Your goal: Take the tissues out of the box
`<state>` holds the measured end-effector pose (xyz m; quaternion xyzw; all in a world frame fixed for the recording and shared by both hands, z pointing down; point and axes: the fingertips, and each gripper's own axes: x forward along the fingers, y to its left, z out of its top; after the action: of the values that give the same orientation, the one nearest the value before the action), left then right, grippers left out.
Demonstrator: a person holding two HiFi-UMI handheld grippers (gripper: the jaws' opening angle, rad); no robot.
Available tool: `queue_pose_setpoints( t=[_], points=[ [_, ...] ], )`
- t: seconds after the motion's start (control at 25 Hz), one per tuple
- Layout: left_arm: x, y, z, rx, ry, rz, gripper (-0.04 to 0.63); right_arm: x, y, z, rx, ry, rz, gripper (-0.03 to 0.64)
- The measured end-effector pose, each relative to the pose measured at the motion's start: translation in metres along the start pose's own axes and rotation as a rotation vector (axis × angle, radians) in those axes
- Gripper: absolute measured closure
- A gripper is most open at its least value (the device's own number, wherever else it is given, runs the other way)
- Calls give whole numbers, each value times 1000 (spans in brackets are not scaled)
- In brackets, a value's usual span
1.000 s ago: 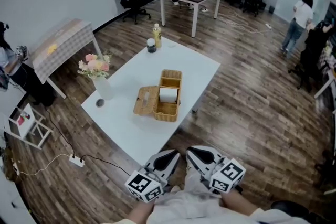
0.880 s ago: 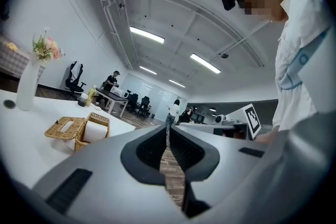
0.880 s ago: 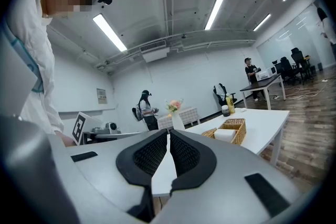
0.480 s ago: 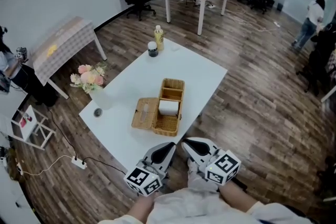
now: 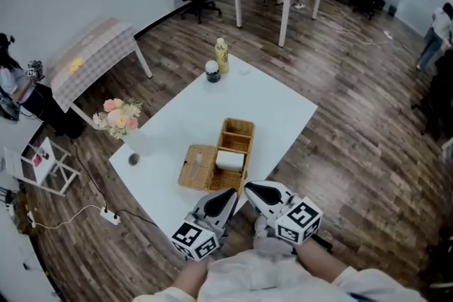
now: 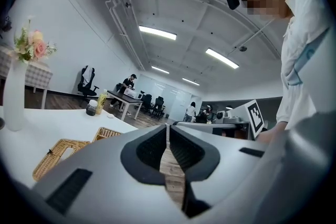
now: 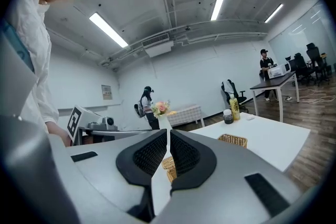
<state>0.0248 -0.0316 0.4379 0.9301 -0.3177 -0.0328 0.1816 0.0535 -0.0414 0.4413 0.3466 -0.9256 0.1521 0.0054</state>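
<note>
Wicker box [image 5: 237, 132] open on surface [image 5: 269, 99], white tissues [image 5: 229, 160] inside: soft, light, tear-prone; we'd pinch the top sheet. Both left tool [image 5: 230, 194] and right tool [image 5: 249, 188] closed, holding nothing.

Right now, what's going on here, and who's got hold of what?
A person stands at the near edge of the white table with a tool in each hand. The left tool and the right tool are both shut and empty, held side by side close to the body, short of the wicker box. The box's lid lies open to its left, and white tissues show inside. No tissue is out yet.
</note>
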Motion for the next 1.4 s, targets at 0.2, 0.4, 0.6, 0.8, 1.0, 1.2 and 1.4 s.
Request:
queue_pose_setpoints(
  t=[0.2, 0.4, 0.6, 0.8, 1.0, 1.2, 1.4],
  points=[
    [21, 19, 16, 30, -23, 45, 575, 17, -21, 7, -44, 36, 41, 577],
    [32, 39, 20, 29, -34, 104, 575, 29, -36, 2, -80, 80, 81, 577],
    [39, 52, 22, 22, -67, 159, 575, 40, -47, -9, -114, 140, 145, 577],
    [42, 66, 27, 10, -101, 213, 575, 51, -59, -22, -176, 207, 182, 577],
    [36, 79, 26, -7, -107, 241, 575, 65, -70, -32, -206, 253, 193, 575],
    [32, 94, 25, -27, -87, 246, 575, 81, -78, -46, -219, 314, 186, 479],
    [29, 112, 26, -37, -68, 233, 575, 99, -84, -54, -248, 358, 158, 457]
  ],
)
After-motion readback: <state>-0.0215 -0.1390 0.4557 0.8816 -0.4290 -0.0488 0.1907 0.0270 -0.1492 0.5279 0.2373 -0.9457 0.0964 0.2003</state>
